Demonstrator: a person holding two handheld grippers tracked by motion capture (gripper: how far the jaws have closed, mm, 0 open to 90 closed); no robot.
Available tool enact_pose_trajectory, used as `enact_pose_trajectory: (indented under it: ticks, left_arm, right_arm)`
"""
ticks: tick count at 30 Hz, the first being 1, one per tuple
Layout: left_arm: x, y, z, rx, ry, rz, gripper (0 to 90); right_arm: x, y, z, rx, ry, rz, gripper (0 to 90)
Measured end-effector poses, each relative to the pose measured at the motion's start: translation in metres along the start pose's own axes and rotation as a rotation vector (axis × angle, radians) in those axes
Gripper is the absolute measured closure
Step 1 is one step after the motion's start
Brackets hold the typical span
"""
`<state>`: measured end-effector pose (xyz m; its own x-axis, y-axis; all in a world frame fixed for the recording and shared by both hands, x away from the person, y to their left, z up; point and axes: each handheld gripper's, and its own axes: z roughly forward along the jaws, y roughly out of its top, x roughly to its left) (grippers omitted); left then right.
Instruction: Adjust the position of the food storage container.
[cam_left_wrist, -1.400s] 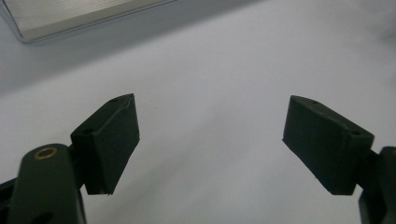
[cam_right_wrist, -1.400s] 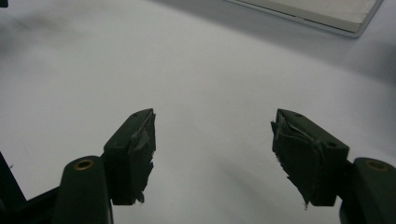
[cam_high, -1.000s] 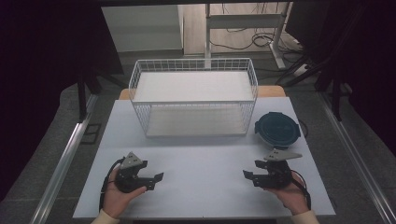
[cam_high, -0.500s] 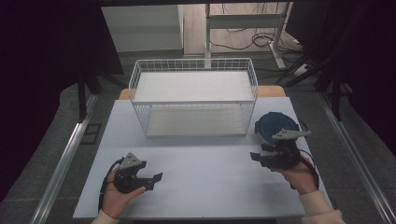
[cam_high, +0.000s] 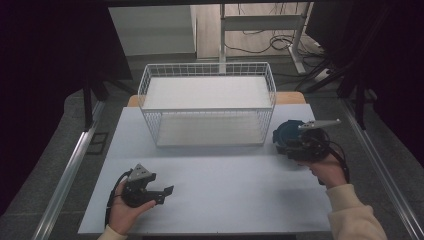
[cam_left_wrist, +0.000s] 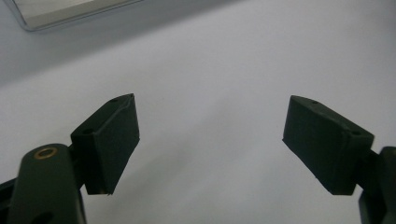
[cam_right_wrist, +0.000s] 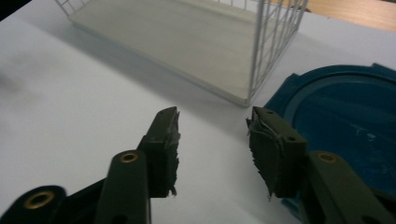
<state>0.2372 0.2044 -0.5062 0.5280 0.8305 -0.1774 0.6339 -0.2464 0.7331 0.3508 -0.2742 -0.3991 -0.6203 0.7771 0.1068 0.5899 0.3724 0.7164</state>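
Blue round lid (cam_high: 289, 134) lies flat on the white table (cam_high: 225, 190), at the right, just beside the right front corner of the wire basket (cam_high: 207, 102); in the right gripper view the lid (cam_right_wrist: 345, 116) fills the right side, its rim close under the right-hand jaw.

Nearest to the person, the left gripper (cam_high: 167, 190) sits low over the front left part of the table, held in the left hand (cam_high: 125, 210). Its jaws point toward the middle of the table. In the left gripper view the left gripper (cam_left_wrist: 210, 144) has its two black pads standing wide apart, with only bare table surface between them; they hold nothing and touch nothing.

Farther off and to the right, the right hand (cam_high: 330, 170) carries the right gripper (cam_high: 281, 142) over the near edge of the lid. In the right gripper view the right gripper (cam_right_wrist: 212, 140) shows its jaws at a middling gap, narrower than the left pair; they have just been closing, and nothing lies between them, only table. Whether the right-hand pad touches the lid's rim I cannot tell. The pads (cam_right_wrist: 168, 140) look worn and ragged at their edges.

Farthest, the basket stands at the back middle of the table with a pale board as its floor.
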Motion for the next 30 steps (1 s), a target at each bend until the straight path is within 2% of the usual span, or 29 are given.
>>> enact_pose_trajectory:
  ticks: [6, 7, 10, 11, 14, 15, 18, 22, 27, 30]
  left_arm:
    - [0.0, 0.0, 0.0, -0.004, -0.012, -0.005, 18.3]
    - [0.0, 0.0, 0.0, -0.004, -0.013, -0.006, 18.3]
    - [0.001, 0.0, -0.001, -0.005, -0.014, -0.008, 18.3]
    - [0.001, 0.0, -0.001, -0.002, -0.015, -0.008, 18.3]
    - [0.001, 0.0, -0.001, -0.004, -0.014, -0.008, 18.3]
    - [0.002, 0.0, -0.001, -0.008, -0.013, -0.009, 18.3]
    - [0.002, 0.0, -0.002, -0.01, -0.012, -0.008, 18.3]
    - [0.002, 0.0, -0.001, -0.008, -0.009, -0.008, 18.4]
    - [0.003, 0.0, 0.0, 0.002, -0.008, -0.006, 18.4]
    - [0.003, 0.0, 0.002, 0.004, -0.008, -0.005, 18.4]
  right_arm:
    - [-0.014, 0.01, 0.0, -0.005, -0.04, -0.002, 65.1]
    - [-0.018, 0.012, 0.001, -0.013, -0.055, 0.004, 69.8]
    - [-0.023, 0.014, 0.002, -0.018, -0.07, 0.003, 73.2]
    - [-0.029, 0.016, 0.003, -0.023, -0.085, -0.001, 78.2]
    - [-0.034, 0.018, 0.003, -0.03, -0.092, -0.002, 83.0]
    - [-0.041, 0.021, 0.002, -0.033, -0.097, 0.008, 87.5]
    - [-0.047, 0.023, 0.001, -0.038, -0.111, 0.01, 88.8]
    - [-0.061, 0.028, 0.003, -0.023, -0.157, 0.013, 89.0]
    - [-0.073, 0.03, 0.008, -0.021, -0.156, 0.01, 89.2]
    - [-0.082, 0.032, 0.017, 0.014, -0.177, 0.005, 89.2]
